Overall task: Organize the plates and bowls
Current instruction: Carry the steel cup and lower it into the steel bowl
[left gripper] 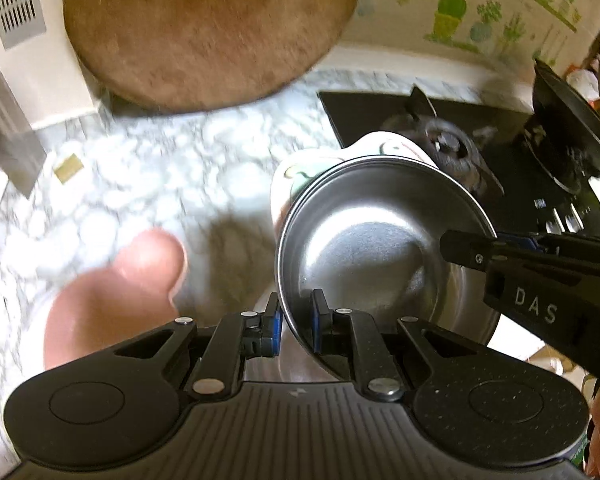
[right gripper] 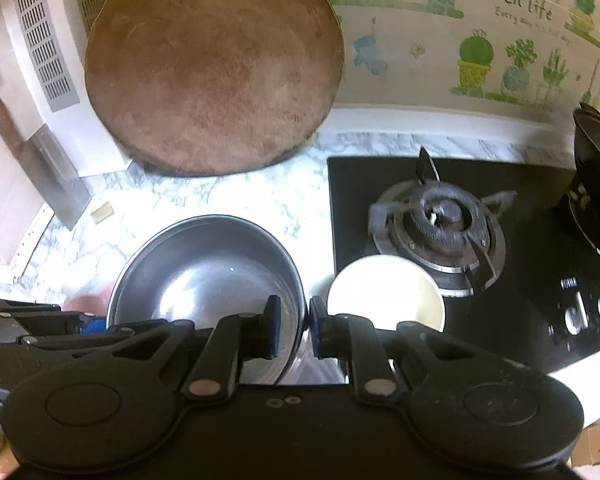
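Round stainless-steel bowl [left gripper: 380, 240] carried clear of the marble-patterned bench [left gripper: 140, 184], just beside the black glass gas hob [right gripper: 500, 216] on its left. Left gripper [left gripper: 296, 320] clenched on the near rim of that bowl, blue pads pinching the thin wall from inside and outside; right gripper [right gripper: 294, 328] clenched likewise on the rim at the side toward the hob. Bowl tilted between the two grips in the left wrist view, apparently empty.

Small white ceramic bowl with a green print [right gripper: 384, 296] close against the steel bowl on the hob side, over the hob's front left corner — whether held, nested under or standing there, cannot tell. Round brown wooden chopping board [right gripper: 216, 68] leaning against the wall behind, left of the hob; steel cleaver [right gripper: 48, 172] further left still. Bare hand [left gripper: 112, 296] visible below the left gripper.

Judged as mid-task: one bowl lifted and in transit, not yet set down or stacked. No plates or destination stack in view, so sorting mostly still ahead.
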`<state>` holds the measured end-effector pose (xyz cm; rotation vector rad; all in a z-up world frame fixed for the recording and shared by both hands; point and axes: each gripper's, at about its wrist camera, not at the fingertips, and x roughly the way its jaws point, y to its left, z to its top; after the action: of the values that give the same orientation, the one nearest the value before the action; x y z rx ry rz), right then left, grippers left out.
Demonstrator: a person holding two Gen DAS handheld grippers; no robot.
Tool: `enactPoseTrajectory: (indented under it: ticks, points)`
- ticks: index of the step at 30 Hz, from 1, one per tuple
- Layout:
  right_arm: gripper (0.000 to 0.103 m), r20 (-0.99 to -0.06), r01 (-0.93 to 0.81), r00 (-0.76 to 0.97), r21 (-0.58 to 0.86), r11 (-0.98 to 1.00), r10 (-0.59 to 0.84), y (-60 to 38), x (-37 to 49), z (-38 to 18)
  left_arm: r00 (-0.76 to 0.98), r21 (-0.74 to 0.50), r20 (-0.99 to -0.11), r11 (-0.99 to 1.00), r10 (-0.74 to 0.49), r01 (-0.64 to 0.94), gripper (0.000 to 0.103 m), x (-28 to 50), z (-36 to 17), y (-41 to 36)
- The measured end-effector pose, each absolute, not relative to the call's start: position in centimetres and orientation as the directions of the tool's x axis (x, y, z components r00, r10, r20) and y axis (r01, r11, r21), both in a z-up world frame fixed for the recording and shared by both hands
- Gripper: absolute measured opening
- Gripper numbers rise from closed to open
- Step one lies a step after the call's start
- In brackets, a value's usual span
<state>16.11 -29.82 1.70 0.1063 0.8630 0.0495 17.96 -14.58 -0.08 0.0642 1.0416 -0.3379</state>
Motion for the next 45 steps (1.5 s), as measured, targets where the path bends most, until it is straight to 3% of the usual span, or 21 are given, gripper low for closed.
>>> enactPoseTrajectory:
  ticks: [20, 45]
  points:
    - [0.017, -0.801, 0.044, 0.592, 0.144, 0.989, 0.091, -29.8, 12.5, -3.9, 0.386, -0.116, -0.892, 0.943, -0.236, 0.311, 0.013, 16.1, -5.5, -14.4]
    - [0.017, -0.814, 0.03, 0.561, 0.199, 0.98, 0.148, -30.0, 14.4, -6.8, 0.405, -0.107, -0.889, 0.955, -0.216, 0.275, 0.013, 18.7, -7.6, -13.9]
